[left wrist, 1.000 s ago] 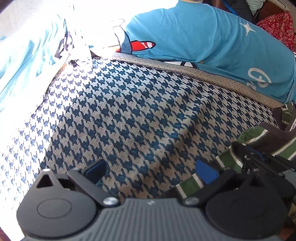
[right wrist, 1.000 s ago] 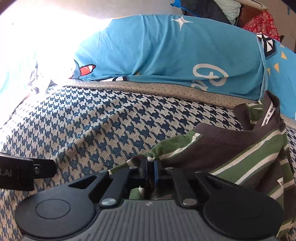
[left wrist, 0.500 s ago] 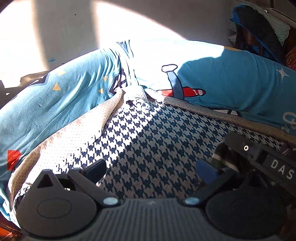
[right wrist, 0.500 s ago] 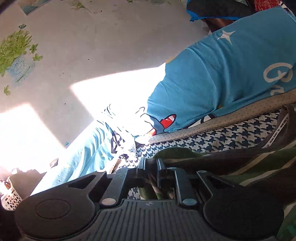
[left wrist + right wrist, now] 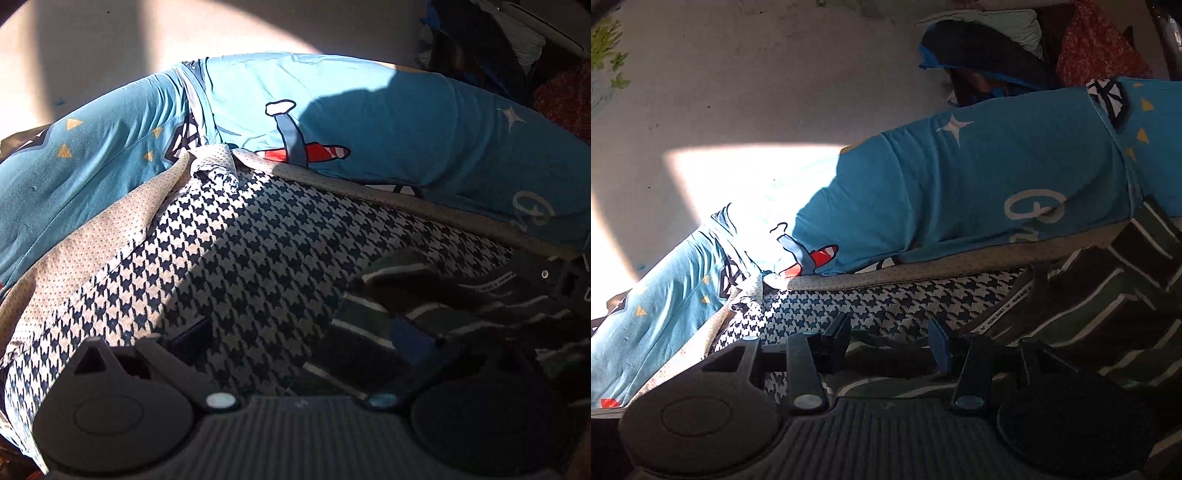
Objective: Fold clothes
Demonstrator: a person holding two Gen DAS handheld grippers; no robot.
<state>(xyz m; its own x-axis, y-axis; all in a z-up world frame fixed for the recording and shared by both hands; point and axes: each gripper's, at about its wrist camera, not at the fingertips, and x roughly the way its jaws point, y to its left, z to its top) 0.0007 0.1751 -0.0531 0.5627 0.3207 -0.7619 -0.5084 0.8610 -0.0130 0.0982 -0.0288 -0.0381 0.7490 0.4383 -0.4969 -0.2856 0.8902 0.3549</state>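
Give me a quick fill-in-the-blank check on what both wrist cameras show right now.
1. The striped garment has stripes of brown, white and ____.
2. The cover under the garment has a ____ pattern.
3. The cushions behind it are ____ in colour.
4. Between the left gripper fingers there is ____ but the cover below.

Missing words: green; houndstooth; blue; nothing

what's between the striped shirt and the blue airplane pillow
In the right wrist view, houndstooth sheet and then a dotted beige border strip run between the green striped shirt and the blue airplane pillow; nothing else lies there.
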